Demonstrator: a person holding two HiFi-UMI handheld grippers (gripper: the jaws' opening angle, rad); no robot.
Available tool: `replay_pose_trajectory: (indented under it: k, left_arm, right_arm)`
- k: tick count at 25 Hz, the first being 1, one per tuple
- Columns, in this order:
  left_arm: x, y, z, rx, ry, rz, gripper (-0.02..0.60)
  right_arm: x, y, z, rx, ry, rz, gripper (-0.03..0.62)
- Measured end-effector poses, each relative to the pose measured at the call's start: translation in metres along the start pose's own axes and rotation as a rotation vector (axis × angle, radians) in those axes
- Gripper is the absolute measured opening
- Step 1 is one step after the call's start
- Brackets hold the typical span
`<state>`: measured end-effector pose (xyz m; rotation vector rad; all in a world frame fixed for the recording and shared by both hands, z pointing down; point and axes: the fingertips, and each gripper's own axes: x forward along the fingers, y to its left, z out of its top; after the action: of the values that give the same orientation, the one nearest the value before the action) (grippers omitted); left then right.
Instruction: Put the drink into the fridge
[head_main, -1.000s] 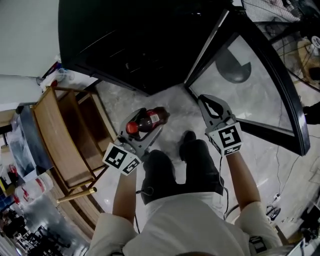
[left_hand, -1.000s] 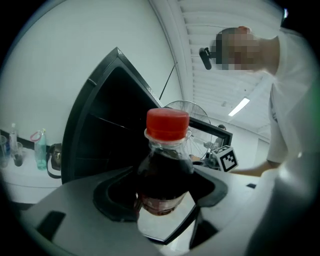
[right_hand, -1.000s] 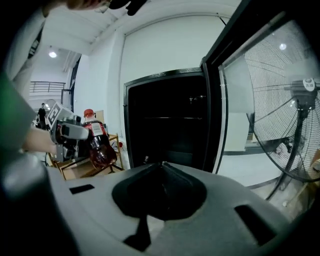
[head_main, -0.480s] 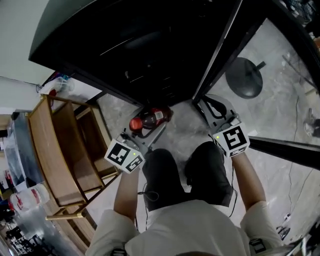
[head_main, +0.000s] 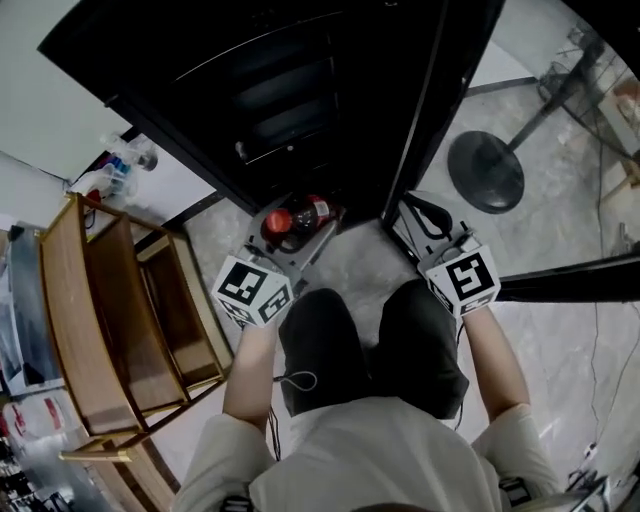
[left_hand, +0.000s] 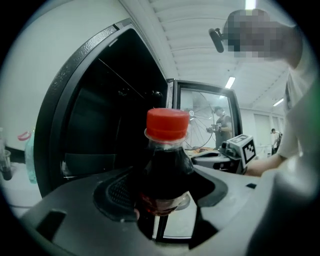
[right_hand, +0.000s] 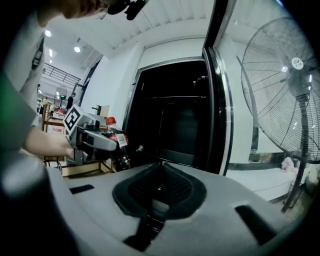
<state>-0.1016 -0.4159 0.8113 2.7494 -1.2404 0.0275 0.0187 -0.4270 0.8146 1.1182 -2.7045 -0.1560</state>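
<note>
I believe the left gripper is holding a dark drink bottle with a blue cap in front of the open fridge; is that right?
Not quite: the cap is red, not blue, as the left gripper view shows. The rest is right: the left gripper has its jaws closed on the dark drink bottle in front of the open fridge.
</note>
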Motion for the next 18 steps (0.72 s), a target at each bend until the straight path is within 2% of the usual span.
replay_pose_trajectory:
  k: [5,12,18]
  left_arm:
    - [0.025,0.009,0.005,0.039,0.000,0.019,0.295]
    - [0.072,0.035,0.041,0.135,0.025,0.087,0.296]
    - [0.122,0.068,0.051,0.161,0.148,0.126,0.296]
  right_arm:
    - [-0.008,0.001,-0.001,-0.024,0.004,-0.006,0.012]
    - [-0.024,-0.003,0.018,-0.043,0.021,-0.014,0.012]
    - [-0.028,-0.011,0.035,-0.070,0.000,-0.027,0.014]
